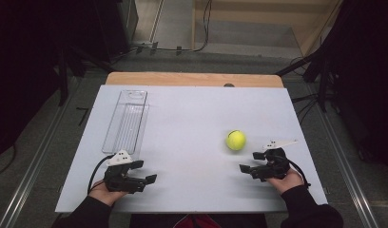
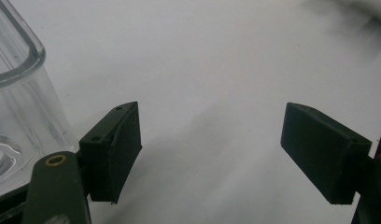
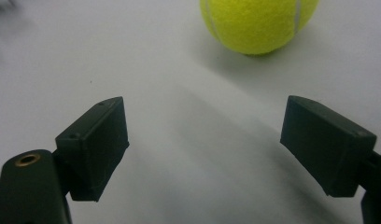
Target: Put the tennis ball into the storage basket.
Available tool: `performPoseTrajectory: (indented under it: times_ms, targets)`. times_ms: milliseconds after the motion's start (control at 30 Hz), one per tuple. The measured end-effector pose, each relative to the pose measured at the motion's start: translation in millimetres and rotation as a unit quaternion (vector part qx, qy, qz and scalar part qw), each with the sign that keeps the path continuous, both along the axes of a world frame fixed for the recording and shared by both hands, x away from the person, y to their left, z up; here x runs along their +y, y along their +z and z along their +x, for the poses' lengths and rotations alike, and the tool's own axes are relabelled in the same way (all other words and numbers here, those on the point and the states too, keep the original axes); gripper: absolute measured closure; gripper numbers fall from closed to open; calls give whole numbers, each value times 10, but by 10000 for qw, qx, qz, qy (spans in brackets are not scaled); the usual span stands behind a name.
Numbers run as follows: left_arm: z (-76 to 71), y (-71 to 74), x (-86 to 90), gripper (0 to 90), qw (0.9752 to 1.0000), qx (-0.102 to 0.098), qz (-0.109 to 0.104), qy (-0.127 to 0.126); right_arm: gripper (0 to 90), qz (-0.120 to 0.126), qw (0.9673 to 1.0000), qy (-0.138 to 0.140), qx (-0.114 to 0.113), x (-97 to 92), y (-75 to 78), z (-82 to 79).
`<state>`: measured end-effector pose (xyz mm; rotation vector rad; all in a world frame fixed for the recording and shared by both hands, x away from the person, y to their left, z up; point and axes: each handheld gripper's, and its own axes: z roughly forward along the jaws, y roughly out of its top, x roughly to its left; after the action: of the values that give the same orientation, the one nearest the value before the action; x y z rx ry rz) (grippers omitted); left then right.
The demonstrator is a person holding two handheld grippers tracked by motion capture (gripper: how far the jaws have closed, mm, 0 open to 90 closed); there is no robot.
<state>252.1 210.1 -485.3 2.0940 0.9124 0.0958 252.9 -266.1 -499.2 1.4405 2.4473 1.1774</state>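
We see a broad white rectangular table top (image 1: 192,142) laid over a light wooden board whose far edge shows beyond it, and it is the largest thing in front of us. No brand, label or writing can be read on it, nor on anything else here.

Next in size is a long clear plastic tray (image 1: 127,121), lying lengthwise along the left side of the table, its near end just beyond the left gripper. In the left gripper view its rounded transparent corner (image 2: 16,93) stands just to the left of the left jaw; we cannot tell whether they touch.

The left gripper (image 1: 145,172), black with a grey three-cornered plate on top, rests low at the near left of the table in the person's dark-sleeved hand. Its jaws stand wide apart with only bare white surface between them: released, holding nothing.

The right gripper (image 1: 250,161), of the same make, sits at the near right. Its jaws too are spread apart over bare table, grasping nothing.

Smallest is the yellow-green felt tennis ball (image 1: 236,140) with a pale seam. It rests on the table right of centre, near the right gripper and a little beyond its jaw tips. In the right gripper view the ball (image 3: 258,23) lies ahead of the open jaws, apart from both pads.
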Motion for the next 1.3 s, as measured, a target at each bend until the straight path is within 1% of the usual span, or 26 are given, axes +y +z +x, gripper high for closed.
performPoseTrajectory:
  times_ms: [167,233,433,567,733,967,1000,1300]
  targets:
    - [2,1,-2,209,10000,-10,-2,-4,132,-29,10000,8,-17,1,10,-12]
    - [0,7,-1,210,10000,-12,-34,25,132,-4,10000,22,-16,4,12,-15]
    - [10,8,-1,210,10000,-2,-35,17,132,3,10000,21,-17,1,5,-11]
    - [10,14,10,210,10000,-26,-47,72,132,10,10000,30,-28,2,-2,-10]
    - [15,15,18,211,10000,8,-51,85,132,12,10000,-5,-33,-6,-1,-7]
    - [17,16,18,211,9999,0,-63,106,132,-46,9999,-96,-59,-22,8,-12]
    - [18,16,20,211,9999,-4,-67,110,132,-14,9999,-122,-52,-28,8,-13]
    - [24,20,26,211,9999,1,-58,119,132,-45,9998,-182,-51,-42,3,-12]
